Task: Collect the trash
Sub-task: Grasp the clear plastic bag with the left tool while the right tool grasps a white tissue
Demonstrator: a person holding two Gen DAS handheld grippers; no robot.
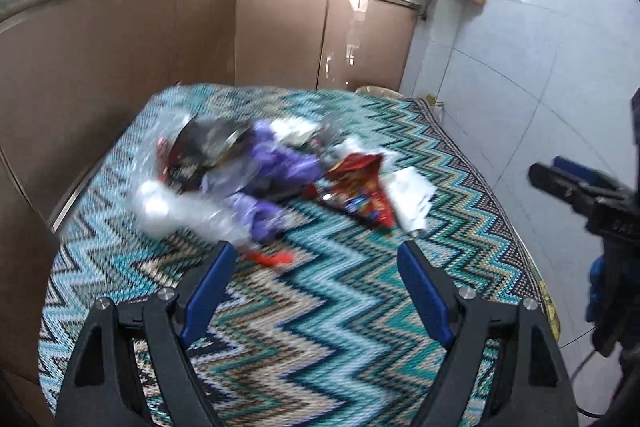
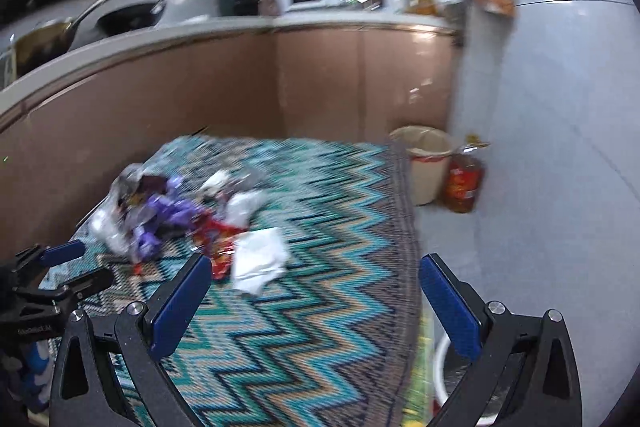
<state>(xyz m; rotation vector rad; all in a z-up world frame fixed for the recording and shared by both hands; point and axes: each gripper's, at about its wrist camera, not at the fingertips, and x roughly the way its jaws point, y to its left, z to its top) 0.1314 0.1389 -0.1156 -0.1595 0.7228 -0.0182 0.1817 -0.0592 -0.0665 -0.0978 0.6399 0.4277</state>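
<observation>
Right now your left claw (image 1: 316, 253) is spread wide, its blue pads (image 1: 210, 283) far apart and gripping nothing; it hangs above the zigzag-patterned cloth (image 1: 312, 327) on the surface. Its left pad tip sits just beside the clear plastic bag (image 1: 176, 203) at the near side of the trash pile, though the blur hides whether they touch. Your right claw (image 2: 316, 271) is equally wide and holds nothing; the white paper (image 2: 260, 259) and the red snack wrapper (image 2: 216, 239) lie just ahead of its left pad.

The trash sits bunched toward the far left of the surface: clear bag, purple wrapper (image 1: 276, 163), red wrapper and white paper touching or overlapping one another. A small red scrap (image 1: 276, 259) lies apart, nearer your left claw.

You have bare cloth between the pile and both claws, and more to the right of it. The right edge of the surface drops to tiled floor (image 2: 540, 187). Past the far right corner a beige bin (image 2: 426, 163) stands on the floor, with a red-labelled bottle (image 2: 464, 183) just beside it. Brown cabinets (image 1: 280, 39) run close behind the surface's far and left edges.
</observation>
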